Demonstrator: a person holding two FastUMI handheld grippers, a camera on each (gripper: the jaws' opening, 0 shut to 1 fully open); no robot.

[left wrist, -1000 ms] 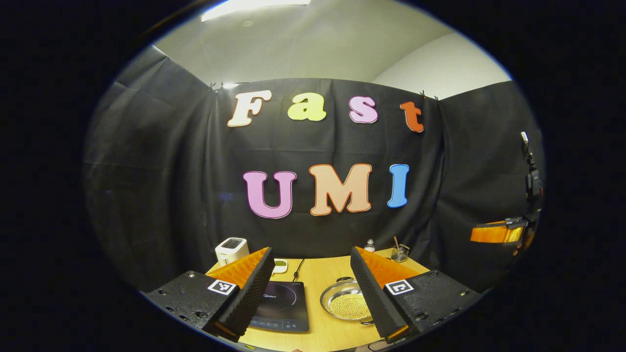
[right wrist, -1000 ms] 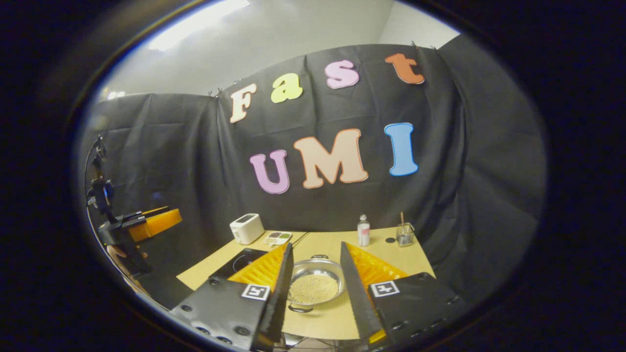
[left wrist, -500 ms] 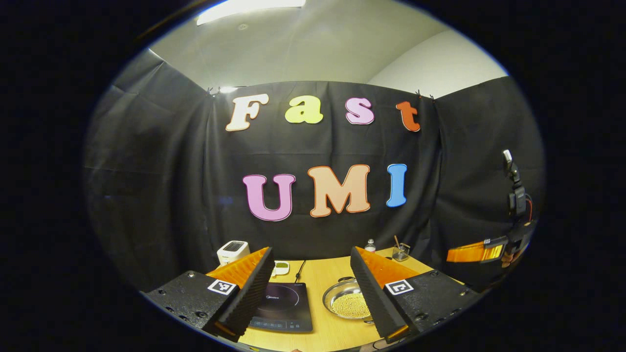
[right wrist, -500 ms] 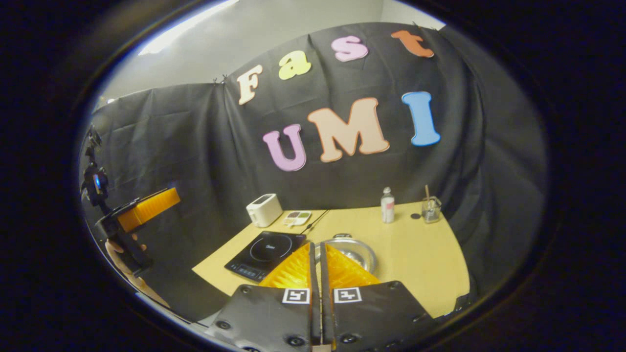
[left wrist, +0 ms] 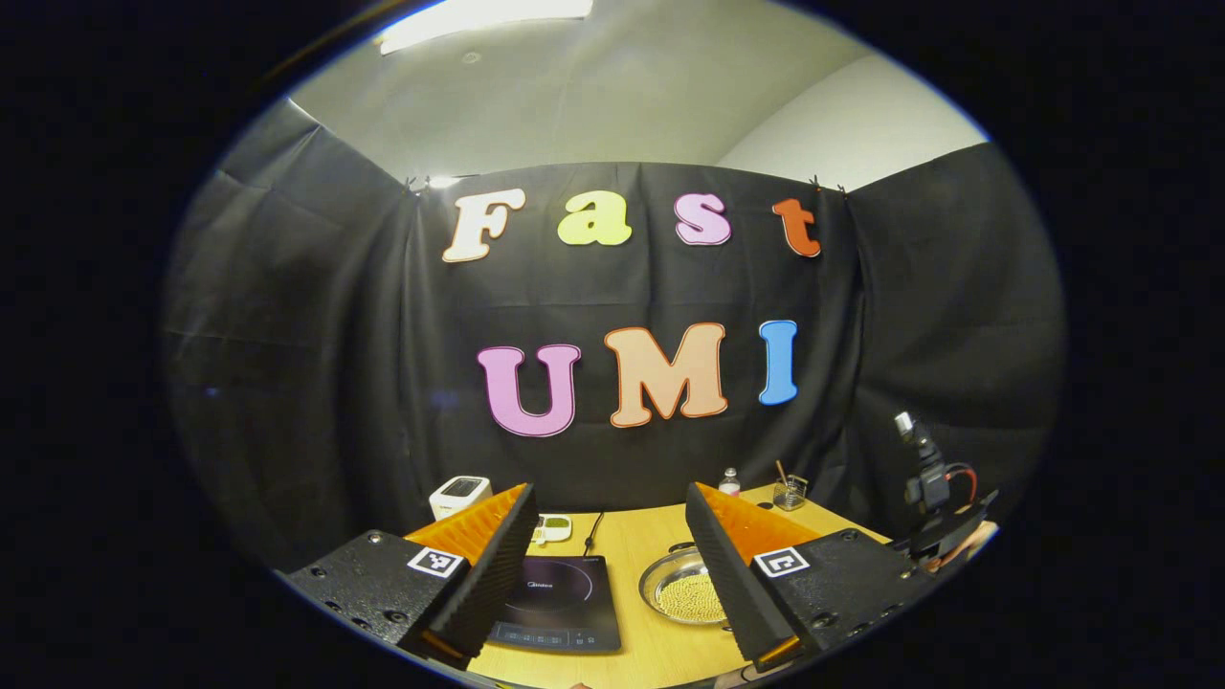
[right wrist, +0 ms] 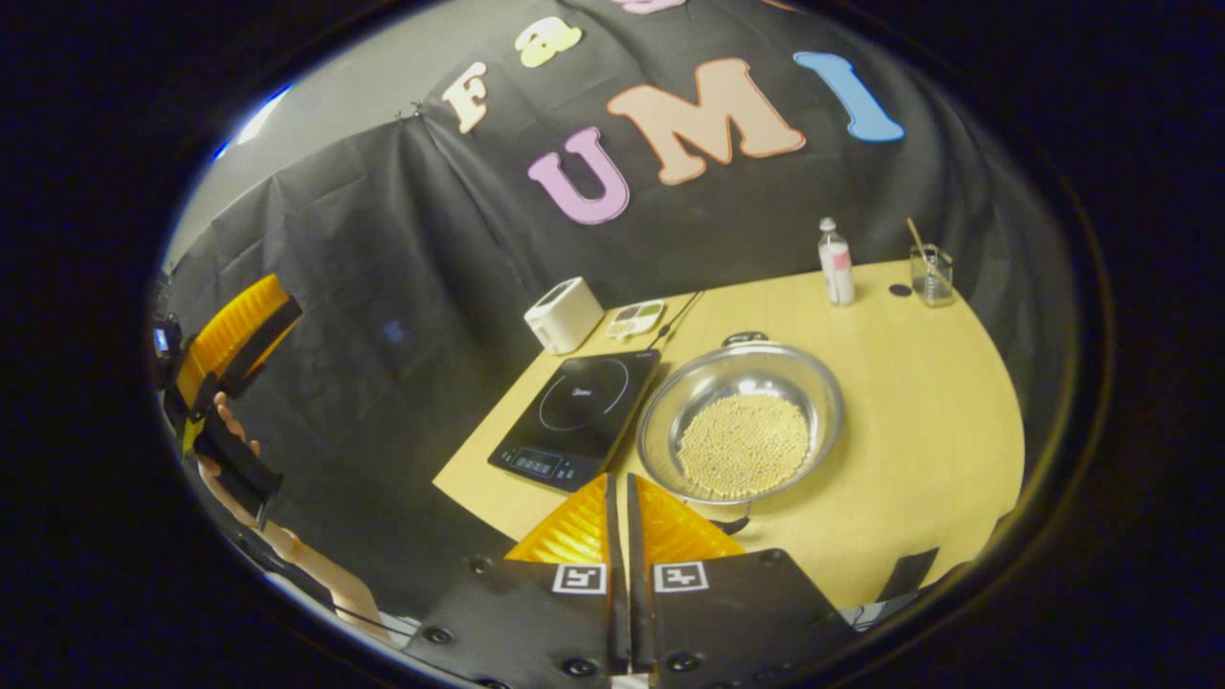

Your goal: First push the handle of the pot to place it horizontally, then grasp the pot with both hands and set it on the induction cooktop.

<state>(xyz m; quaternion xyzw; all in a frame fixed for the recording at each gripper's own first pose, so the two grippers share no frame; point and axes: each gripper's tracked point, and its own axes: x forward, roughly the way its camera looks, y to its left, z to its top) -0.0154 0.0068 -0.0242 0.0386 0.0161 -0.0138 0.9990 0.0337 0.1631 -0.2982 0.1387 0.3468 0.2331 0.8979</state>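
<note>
The pot point(right wrist: 742, 421), a shallow metal pan of pale beads, is being seen on the wooden table point(right wrist: 919, 402) just right of the induction cooktop point(right wrist: 579, 407), close beside it; whether they touch cannot be told. One small dark handle point(right wrist: 744, 337) is being shown at its far rim; the near one point(right wrist: 729, 524) is being partly hidden beside the right gripper point(right wrist: 618, 498), whose fingers are being held clenched together on nothing, above the table's near edge. The left gripper point(left wrist: 605, 565) is being held released, fingers wide apart, well back from the table, and is screening part of the cooktop and pot. Along the far edge a white toaster point(right wrist: 563, 314), a small palette point(right wrist: 635, 319), a bottle point(right wrist: 835, 260) and a glass jar point(right wrist: 930, 274) are being left standing. A cable point(right wrist: 681, 311) is being run behind the cooktop.
</note>
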